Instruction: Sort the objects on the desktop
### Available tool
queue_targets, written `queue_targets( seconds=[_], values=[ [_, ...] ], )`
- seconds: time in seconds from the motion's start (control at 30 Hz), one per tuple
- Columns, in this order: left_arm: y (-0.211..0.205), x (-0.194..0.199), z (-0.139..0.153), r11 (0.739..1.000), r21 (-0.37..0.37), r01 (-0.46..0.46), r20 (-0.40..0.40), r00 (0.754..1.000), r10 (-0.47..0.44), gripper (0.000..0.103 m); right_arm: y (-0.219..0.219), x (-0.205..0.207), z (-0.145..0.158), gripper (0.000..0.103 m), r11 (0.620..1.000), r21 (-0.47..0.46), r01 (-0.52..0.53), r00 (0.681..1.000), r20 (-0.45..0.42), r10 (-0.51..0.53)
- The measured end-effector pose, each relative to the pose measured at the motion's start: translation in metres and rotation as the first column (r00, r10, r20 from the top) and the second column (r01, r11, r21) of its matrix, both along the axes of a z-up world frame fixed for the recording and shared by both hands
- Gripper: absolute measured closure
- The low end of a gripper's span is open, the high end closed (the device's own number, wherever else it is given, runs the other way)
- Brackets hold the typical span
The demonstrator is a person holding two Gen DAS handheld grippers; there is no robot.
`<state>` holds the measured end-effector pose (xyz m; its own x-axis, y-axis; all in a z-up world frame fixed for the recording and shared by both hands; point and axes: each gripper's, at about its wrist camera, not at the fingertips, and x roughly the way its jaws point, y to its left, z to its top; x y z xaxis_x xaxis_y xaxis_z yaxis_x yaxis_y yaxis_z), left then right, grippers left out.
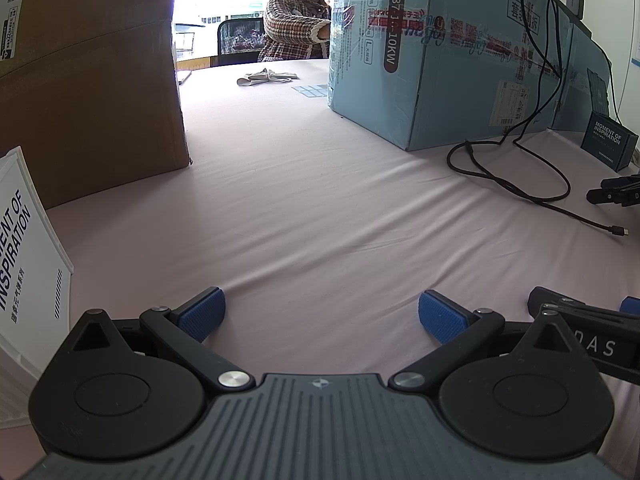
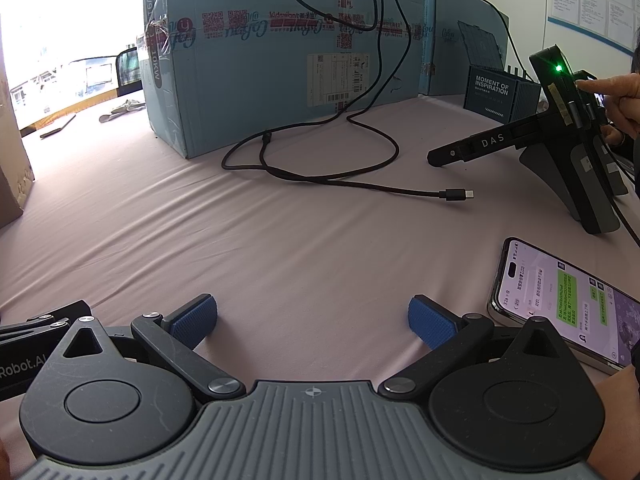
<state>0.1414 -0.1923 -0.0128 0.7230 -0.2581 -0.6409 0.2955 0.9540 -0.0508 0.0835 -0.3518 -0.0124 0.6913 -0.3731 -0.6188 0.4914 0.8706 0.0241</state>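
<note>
Both hand-held grippers rest low over a surface (image 1: 320,208) covered in a pale pink cloth with soft creases. The left hand-held gripper (image 1: 322,314) is spread wide and holds nothing; its two fingers end in blue pads (image 1: 202,312) with a fine knurled texture, on black jointed links above a ribbed grey body. The right hand-held gripper (image 2: 312,316) is likewise spread wide and empty, built the same way.

To the left stands a plain brown cardboard box (image 1: 88,80), and in front of it leans a white ribbed plastic crate (image 1: 28,256) printed with "MOMENT OF INSPIRATION". A large light-blue carton (image 2: 280,60) wrapped with glossy printed tape stands at the back. A thin black cable (image 2: 320,160) hangs down its face, loops on the cloth and ends in a small metal plug lying free. A dark blue ribbed crate (image 2: 496,92) with the same lettering sits beside the carton, far right.

A smartphone (image 2: 560,300) with a lit chat screen lies flat just right of the right hand-held gripper. Behind it a third black gripper device (image 2: 560,140) marked "DAS" stands tilted, a green light glowing, with a hand (image 2: 620,96) pointing a finger at its top. A person (image 1: 300,20) in a checked jacket sits at the far edge, near a crumpled grey cloth (image 1: 266,77).
</note>
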Motion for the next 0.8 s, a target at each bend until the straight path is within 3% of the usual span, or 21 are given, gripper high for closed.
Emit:
queue_targets(
  seconds=[0.8],
  values=[
    [0.0009,0.0003,0.0002,1.0,0.0,0.001,0.0,1.0,-0.001,0.0,-0.0015,-0.0009,-0.0004,0.0,1.0,-0.001,-0.001,1.0,0.002,0.001]
  ],
)
